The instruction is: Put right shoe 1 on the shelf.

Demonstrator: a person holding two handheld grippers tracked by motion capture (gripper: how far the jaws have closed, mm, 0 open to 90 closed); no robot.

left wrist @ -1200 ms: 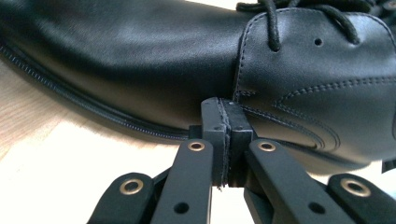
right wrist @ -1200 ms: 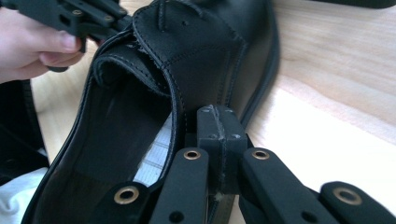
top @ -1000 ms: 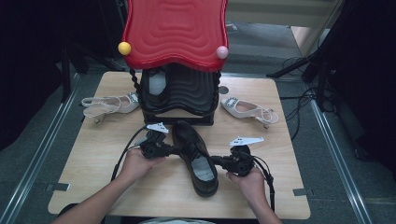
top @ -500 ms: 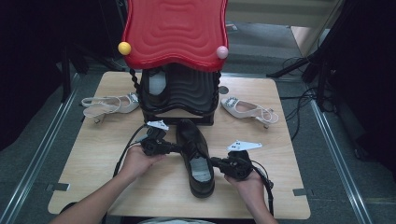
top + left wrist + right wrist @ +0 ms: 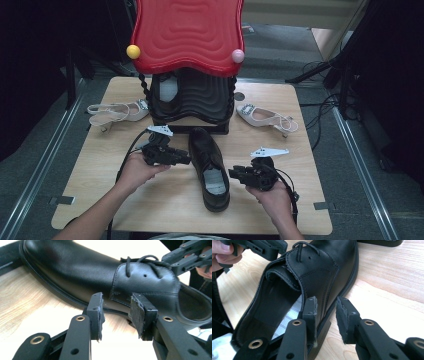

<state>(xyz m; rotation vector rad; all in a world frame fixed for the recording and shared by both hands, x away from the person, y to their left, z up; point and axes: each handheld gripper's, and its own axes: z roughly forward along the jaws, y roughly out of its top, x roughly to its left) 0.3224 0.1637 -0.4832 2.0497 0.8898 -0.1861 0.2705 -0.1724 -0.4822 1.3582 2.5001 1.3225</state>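
Note:
A black leather lace-up shoe (image 5: 210,167) lies on the wooden table (image 5: 100,200), toe towards the rack. My left gripper (image 5: 186,160) is at its left side and my right gripper (image 5: 233,174) at its right side near the heel opening. Both have just been opening. In the left gripper view the shoe's (image 5: 75,272) side wall lies just beyond the left gripper (image 5: 116,315), whose pads stand apart with nothing between them. In the right gripper view the right gripper (image 5: 325,320) is open beside the shoe's (image 5: 319,275) sole edge, its pads off the leather.
A red-topped shoe rack (image 5: 187,35) stands at the back middle, with another black shoe (image 5: 169,92) on its black shelf. A beige slingback heel (image 5: 115,111) lies left of the rack and another (image 5: 265,116) right of it. Cables trail off the table's right side.
Both grippers, shut at the shoe's sides before, have opened and drawn slightly away from it. The shoe has shifted a little towards the rack and now lies free on the table.

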